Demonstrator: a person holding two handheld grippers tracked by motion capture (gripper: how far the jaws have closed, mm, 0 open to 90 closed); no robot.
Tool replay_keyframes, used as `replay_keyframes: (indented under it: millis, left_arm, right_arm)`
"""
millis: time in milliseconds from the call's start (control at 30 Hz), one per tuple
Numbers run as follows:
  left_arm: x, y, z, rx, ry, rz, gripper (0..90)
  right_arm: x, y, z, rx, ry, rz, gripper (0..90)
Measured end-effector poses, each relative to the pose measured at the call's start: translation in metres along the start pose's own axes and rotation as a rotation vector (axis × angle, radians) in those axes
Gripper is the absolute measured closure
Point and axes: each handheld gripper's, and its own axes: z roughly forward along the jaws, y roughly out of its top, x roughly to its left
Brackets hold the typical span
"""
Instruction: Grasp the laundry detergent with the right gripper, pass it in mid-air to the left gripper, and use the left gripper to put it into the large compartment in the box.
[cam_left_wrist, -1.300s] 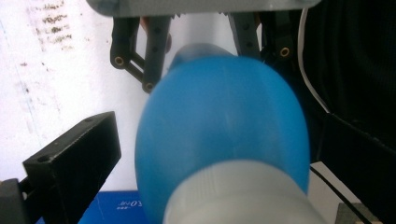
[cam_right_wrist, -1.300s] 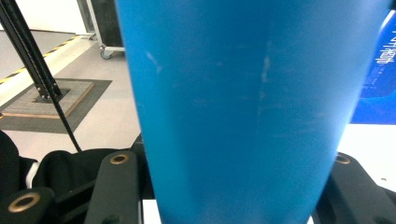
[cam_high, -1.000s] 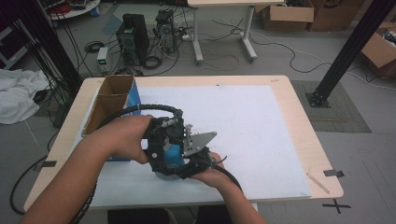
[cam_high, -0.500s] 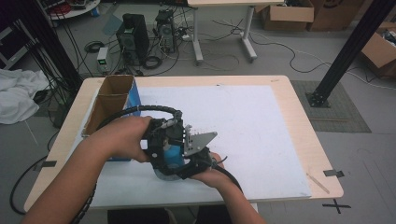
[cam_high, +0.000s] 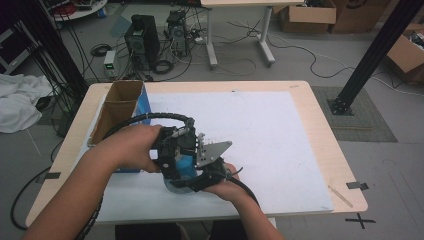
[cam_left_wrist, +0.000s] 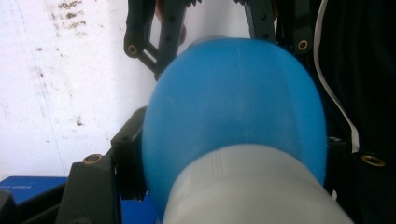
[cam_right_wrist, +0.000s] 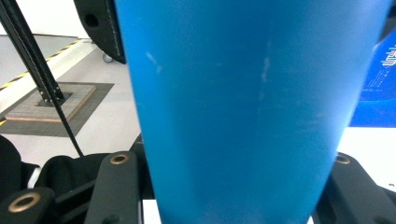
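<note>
Bottle (cam_high: 181, 167) axis runs between both grippers: right gripper (cam_high: 207, 176) clamped on body, left gripper (cam_high: 172, 150) jaws just closing at white cap (cam_left_wrist: 252, 186) end

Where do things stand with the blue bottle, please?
Right hand-held gripper clamped on blue bottle. Left hand-held gripper jaws just closing around its white cap end. Cardboard box beside, not blocking.

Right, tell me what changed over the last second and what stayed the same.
The left gripper has just been closing its jaws around the white cap end of the blue bottle, which sits between them. The right gripper stays shut on the bottle's body. Both hands, the cardboard box and the white mat kept their places.
</note>
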Motion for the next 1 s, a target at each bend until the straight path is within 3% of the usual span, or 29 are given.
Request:
replay_keyframes:
  millis: [1000]
  left_arm:
    - [0.0011, -0.0027, -0.0013, 0.005, 0.004, 0.003, 39.3]
  right_arm:
    - [-0.0015, 0.0008, 0.0039, -0.007, 0.014, 0.018, 47.1]
